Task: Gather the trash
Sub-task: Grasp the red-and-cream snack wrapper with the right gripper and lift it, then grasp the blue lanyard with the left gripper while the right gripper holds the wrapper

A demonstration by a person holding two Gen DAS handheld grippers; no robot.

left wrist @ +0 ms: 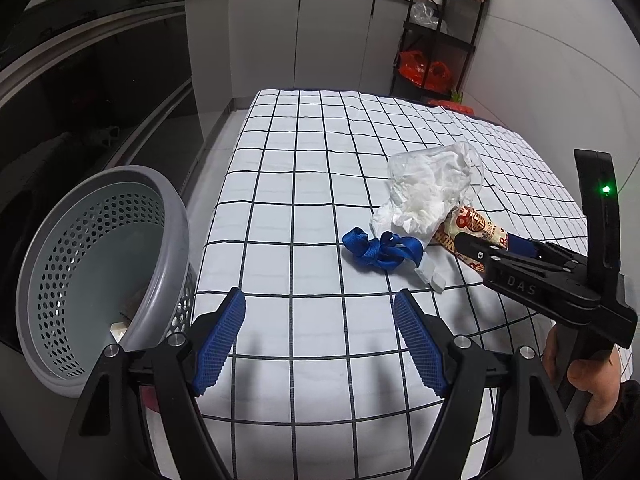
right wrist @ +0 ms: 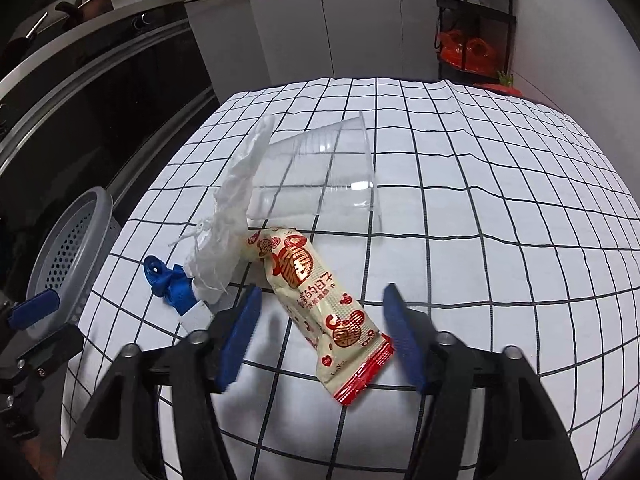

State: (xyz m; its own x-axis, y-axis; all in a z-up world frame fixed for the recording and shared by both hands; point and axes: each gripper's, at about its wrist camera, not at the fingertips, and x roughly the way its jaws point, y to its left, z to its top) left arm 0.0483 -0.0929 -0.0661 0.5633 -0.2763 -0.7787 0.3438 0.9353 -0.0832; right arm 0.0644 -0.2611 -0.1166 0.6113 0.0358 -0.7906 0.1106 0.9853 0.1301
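Note:
A cream snack wrapper with red print lies on the checked tablecloth, between the fingers of my right gripper; the pads stand off it, so it is open. Behind the wrapper a clear plastic cup lies on its side, next to crumpled white tissue and a blue ribbon. My left gripper hangs open over the near part of the table with nothing in it. A grey perforated bin stands tilted at the table's left edge, something small at its bottom.
A small white piece lies by the ribbon. A hand holds the right gripper's handle. A black shelf cart with red bags stands beyond the far right corner. Grey cabinets line the back, a dark appliance front the left.

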